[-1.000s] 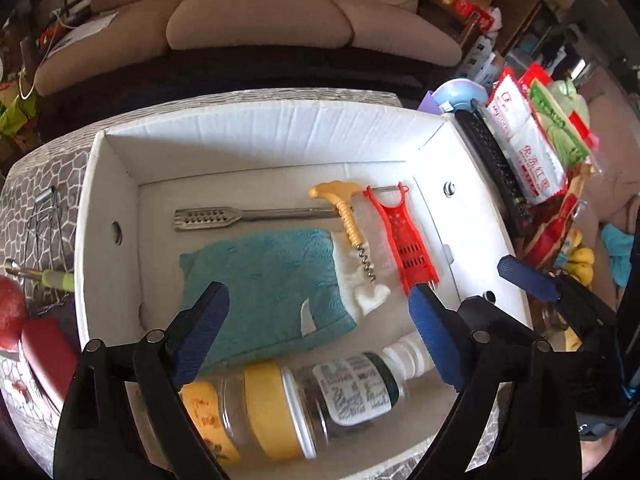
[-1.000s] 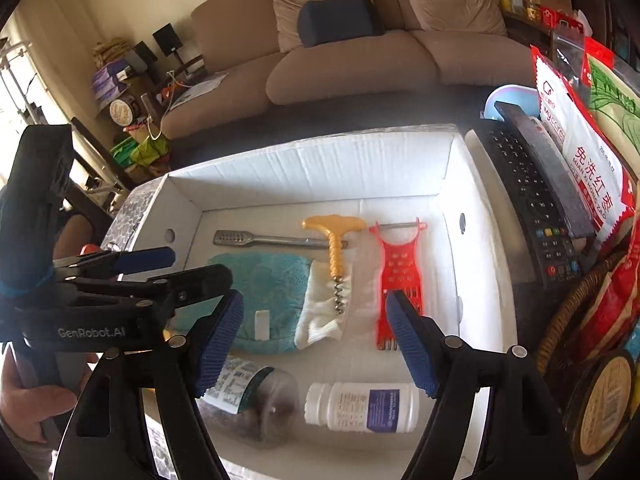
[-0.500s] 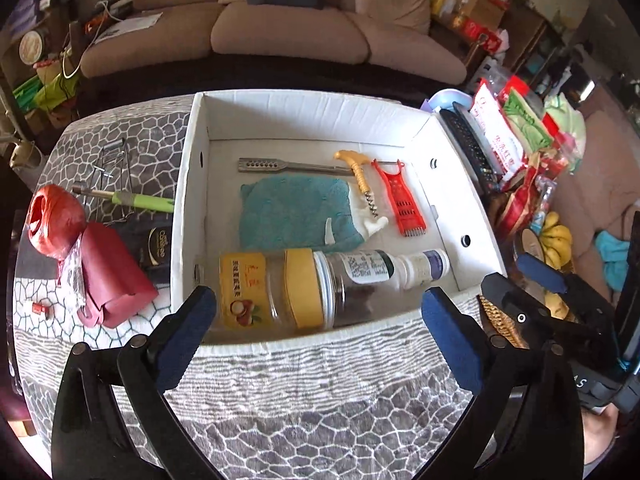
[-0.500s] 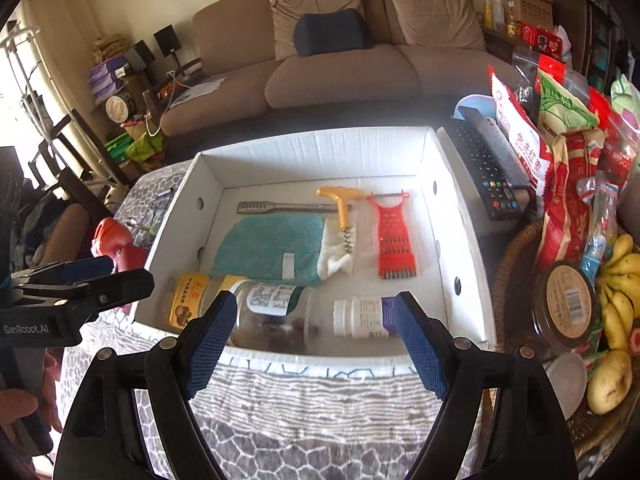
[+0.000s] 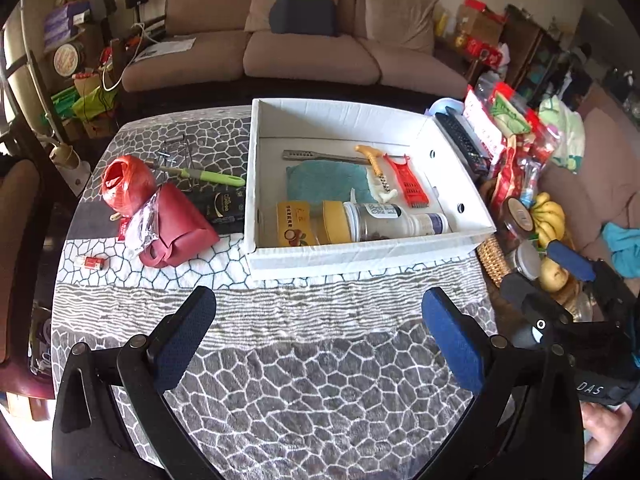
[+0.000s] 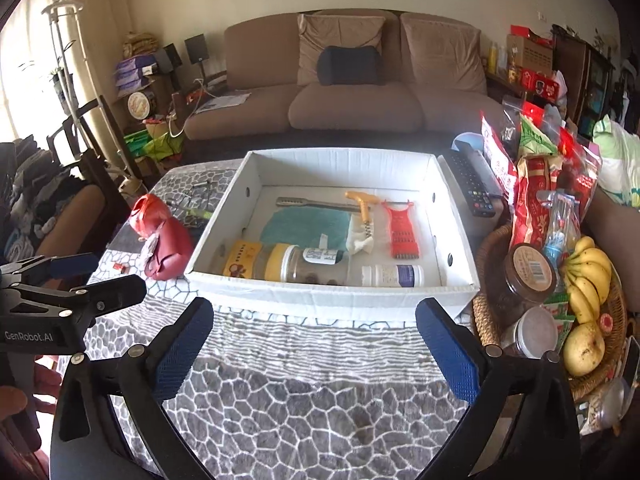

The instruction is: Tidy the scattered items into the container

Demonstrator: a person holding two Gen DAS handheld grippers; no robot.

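A white cardboard box [image 5: 360,258] [image 6: 332,300] stands on the patterned table. Inside lie a teal cloth [image 5: 324,182] [image 6: 306,224], a yellow-lidded jar [image 5: 320,224] [image 6: 276,266], a white pill bottle [image 5: 430,224] [image 6: 394,276], a corkscrew [image 5: 372,160], a red peeler [image 5: 410,184] and a metal tool [image 5: 316,156]. Left of the box lie a red ball of string [image 5: 126,186], a red pouch [image 5: 176,226] [image 6: 166,244], a green-handled tool [image 5: 208,176] and a dark packet [image 5: 224,206]. My left gripper [image 5: 320,340] and right gripper [image 6: 316,344] are open and empty, in front of the box.
A remote control [image 6: 470,180] lies right of the box. A wicker basket [image 6: 486,320] with bananas [image 6: 584,276], jars and snack bags [image 6: 536,184] crowds the right side. A small red item [image 5: 94,263] lies at the table's left. A sofa stands behind.
Both grippers have pulled back from over the box toward the near edge of the table. The jar and pill bottle stay lying in the box.
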